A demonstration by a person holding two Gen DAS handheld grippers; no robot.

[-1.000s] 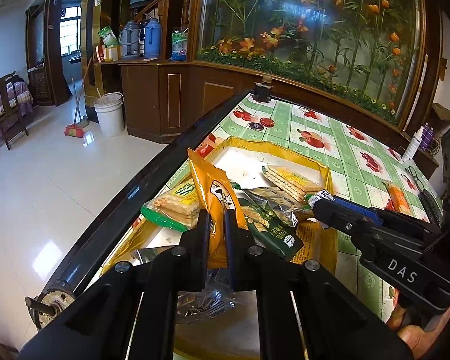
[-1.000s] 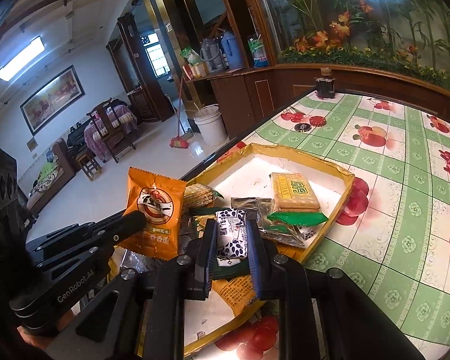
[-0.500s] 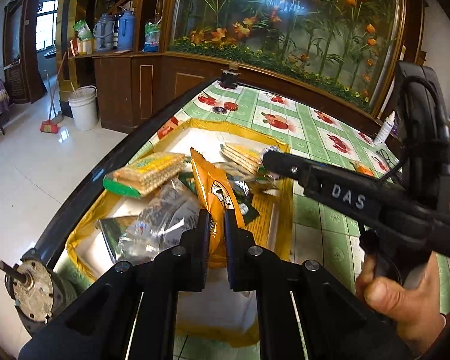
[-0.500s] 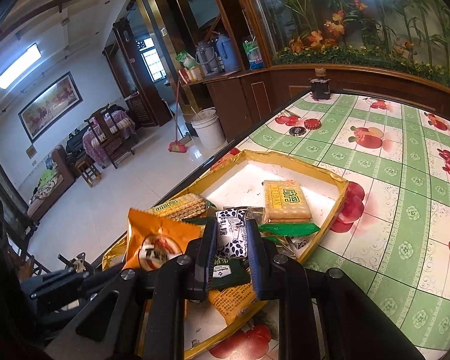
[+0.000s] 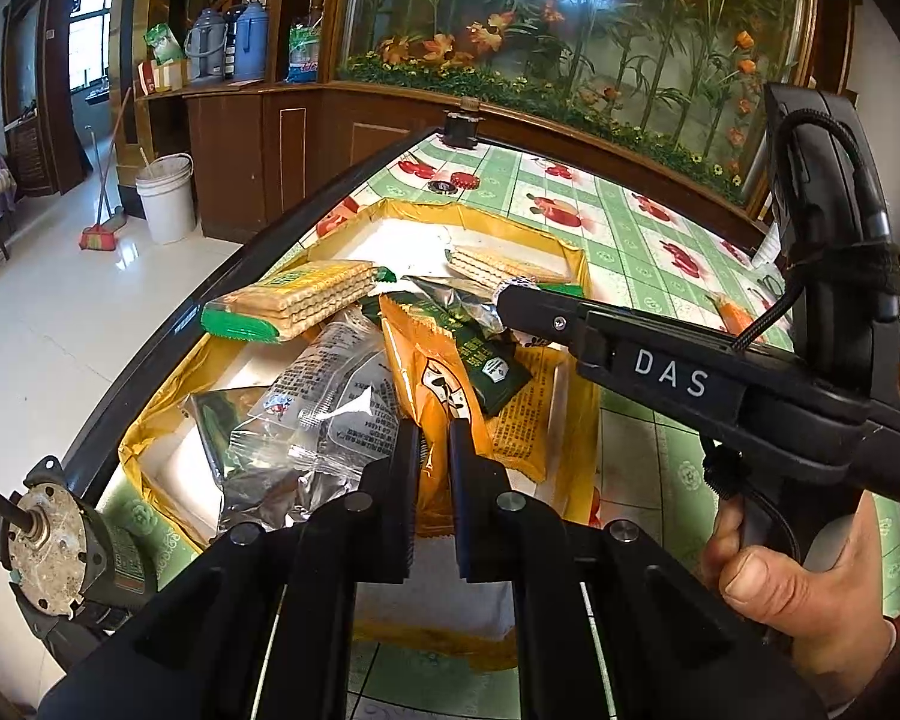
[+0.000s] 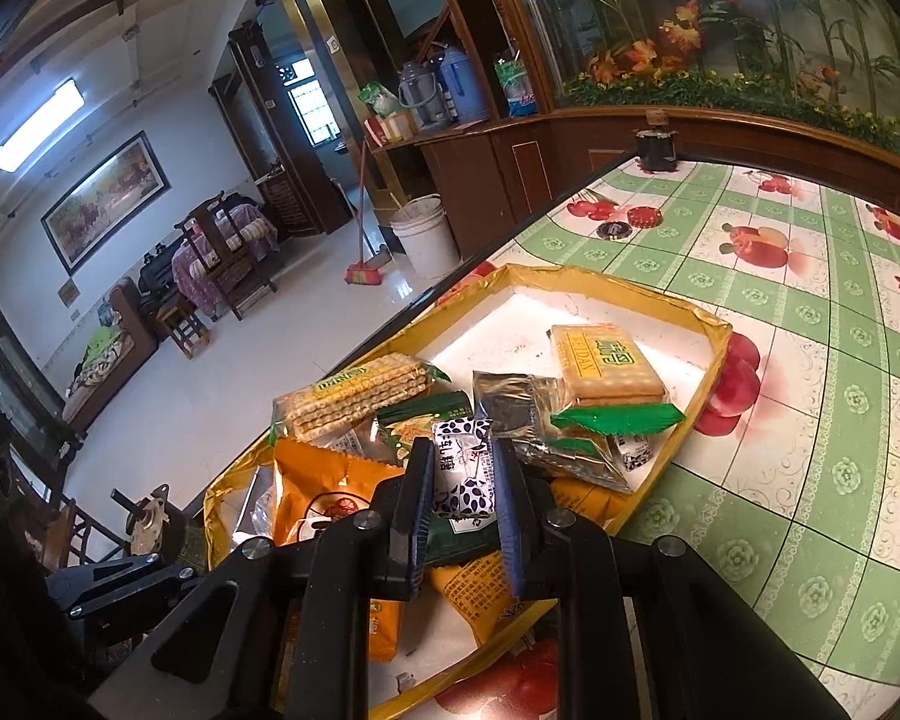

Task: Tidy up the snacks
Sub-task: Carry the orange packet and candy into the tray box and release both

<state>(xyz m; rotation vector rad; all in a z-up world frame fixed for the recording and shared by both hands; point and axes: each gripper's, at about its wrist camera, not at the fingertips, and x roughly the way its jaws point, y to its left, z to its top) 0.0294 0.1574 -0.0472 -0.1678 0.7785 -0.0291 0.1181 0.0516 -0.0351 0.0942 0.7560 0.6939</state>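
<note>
With most packets heaped unsorted in the shallow yellow-rimmed tray (image 6: 711,324), the left gripper (image 5: 433,450) pinched an orange foil snack packet (image 5: 432,378) while the right gripper (image 6: 462,480) clamped a small white-and-navy patterned candy (image 6: 462,474) above it.

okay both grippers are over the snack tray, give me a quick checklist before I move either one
1. Left gripper shut on the orange snack packet: ok.
2. Right gripper shut on the white-and-navy candy: ok.
3. Orange packet free of the pile: cannot tell, its lower end is hidden behind the fingers.
4. Grippers apart from each other: ok, though the right one reaches across just beyond the left.
5. Bare tray floor at the far end for setting down: ok.
6. Cracker pack lying stable: not ok, propped on the pile near the tray's edge.
</note>
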